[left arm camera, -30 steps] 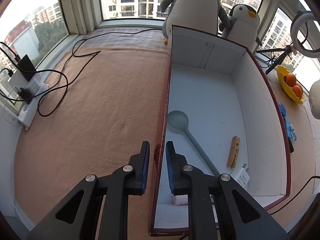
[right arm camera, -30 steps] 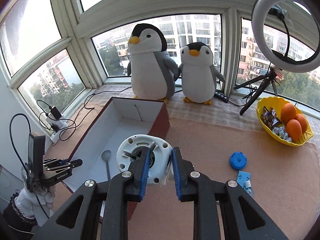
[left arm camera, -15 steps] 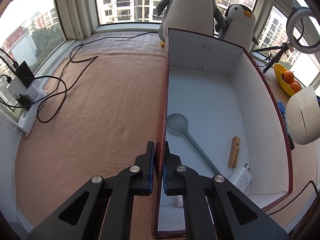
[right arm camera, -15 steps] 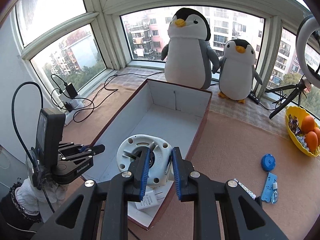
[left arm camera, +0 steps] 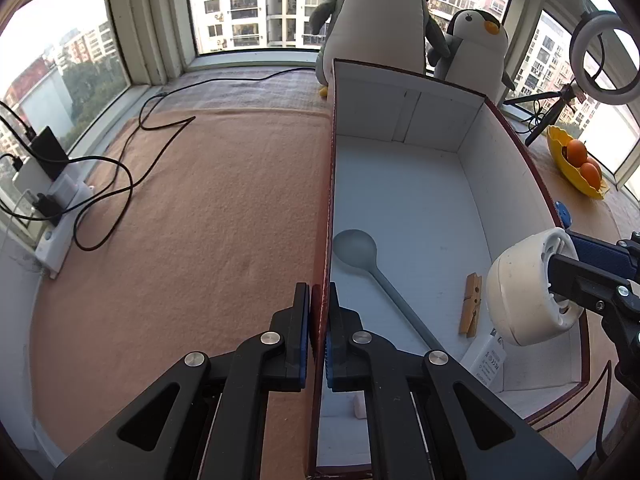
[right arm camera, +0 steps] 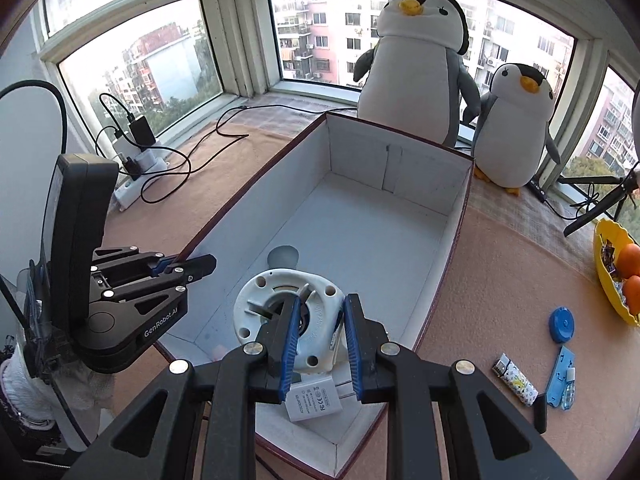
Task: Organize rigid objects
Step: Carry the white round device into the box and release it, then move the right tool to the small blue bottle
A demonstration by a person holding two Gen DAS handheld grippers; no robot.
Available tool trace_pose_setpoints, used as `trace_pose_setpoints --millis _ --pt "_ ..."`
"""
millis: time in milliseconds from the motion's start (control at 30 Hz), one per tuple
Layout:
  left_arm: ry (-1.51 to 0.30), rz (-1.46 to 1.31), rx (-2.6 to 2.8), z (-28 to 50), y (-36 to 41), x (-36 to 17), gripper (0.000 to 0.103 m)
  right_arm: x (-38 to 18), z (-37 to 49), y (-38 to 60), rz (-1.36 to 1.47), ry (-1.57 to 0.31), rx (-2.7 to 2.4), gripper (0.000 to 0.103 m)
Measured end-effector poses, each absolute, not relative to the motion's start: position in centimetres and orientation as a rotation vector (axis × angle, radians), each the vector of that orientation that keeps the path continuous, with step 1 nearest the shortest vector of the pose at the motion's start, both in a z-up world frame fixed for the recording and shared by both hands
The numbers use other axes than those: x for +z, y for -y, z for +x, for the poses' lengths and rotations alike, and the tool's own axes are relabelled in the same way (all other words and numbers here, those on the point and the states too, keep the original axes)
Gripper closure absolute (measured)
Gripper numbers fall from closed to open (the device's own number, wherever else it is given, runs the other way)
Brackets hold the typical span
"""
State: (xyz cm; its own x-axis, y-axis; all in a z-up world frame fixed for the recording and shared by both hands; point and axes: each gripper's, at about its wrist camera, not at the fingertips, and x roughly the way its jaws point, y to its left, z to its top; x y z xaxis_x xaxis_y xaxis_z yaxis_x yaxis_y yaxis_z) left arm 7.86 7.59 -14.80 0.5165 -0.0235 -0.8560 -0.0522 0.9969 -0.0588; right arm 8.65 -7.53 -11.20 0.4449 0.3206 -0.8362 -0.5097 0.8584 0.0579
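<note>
Left hand-held gripper [left arm camera: 319, 334] is clamped on the box's [left arm camera: 516, 152] left wall, its jaws having just closed there. Right hand-held gripper [right arm camera: 320, 334] grips a white round fixture [right arm camera: 290, 320] by its rim, above the box's near end. Inside the box lie a spoon [left arm camera: 360, 256], a clothespin [left arm camera: 471, 304] and a white adapter [right arm camera: 316, 396].

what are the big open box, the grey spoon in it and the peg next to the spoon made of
The dark red open box looks like matte cardboard: thin flat walls, white lining, folded seams. The long grey spoon looks like matte plastic or silicone: even colour, no shine; the frames leave it open. The tan clothes peg looks like bare wood: pale grainy colour, with a metal spring at mid-length.
</note>
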Motion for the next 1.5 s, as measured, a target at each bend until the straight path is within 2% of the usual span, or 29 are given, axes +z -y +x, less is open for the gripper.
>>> trace_pose_setpoints --millis 500,533,600,667,967,1133,1500 --pt "-1.029 -0.079 0.017 7.9 -7.5 -14.7 0.098 -12.3 9.0 6.6 -0.227 -1.009 0.536 0.082" --pt "-1.029 -0.079 0.017 7.9 -7.5 -14.7 0.098 -12.3 9.0 6.7 -0.224 -1.006 0.537 0.080" --pt "-1.028 -0.080 0.018 7.9 -7.4 -14.7 0.098 -11.9 8.9 6.9 -0.215 -0.990 0.535 0.066" --pt "-1.028 -0.081 0.019 7.9 -7.4 -14.7 0.098 -11.6 8.9 7.1 -0.207 -0.979 0.529 0.061" --pt "-1.031 -0.069 0.024 7.8 -7.5 -14.8 0.098 -11.0 8.9 9.1 -0.135 -0.979 0.520 0.060" --pt "-1.038 -0.062 0.028 7.8 -7.4 -14.9 0.098 -10.2 9.0 11.1 -0.093 -0.962 0.497 0.056" --pt "-1.059 -0.047 0.039 7.9 -7.2 -14.8 0.098 -9.3 10.3 20.3 0.034 -0.955 0.360 0.055"
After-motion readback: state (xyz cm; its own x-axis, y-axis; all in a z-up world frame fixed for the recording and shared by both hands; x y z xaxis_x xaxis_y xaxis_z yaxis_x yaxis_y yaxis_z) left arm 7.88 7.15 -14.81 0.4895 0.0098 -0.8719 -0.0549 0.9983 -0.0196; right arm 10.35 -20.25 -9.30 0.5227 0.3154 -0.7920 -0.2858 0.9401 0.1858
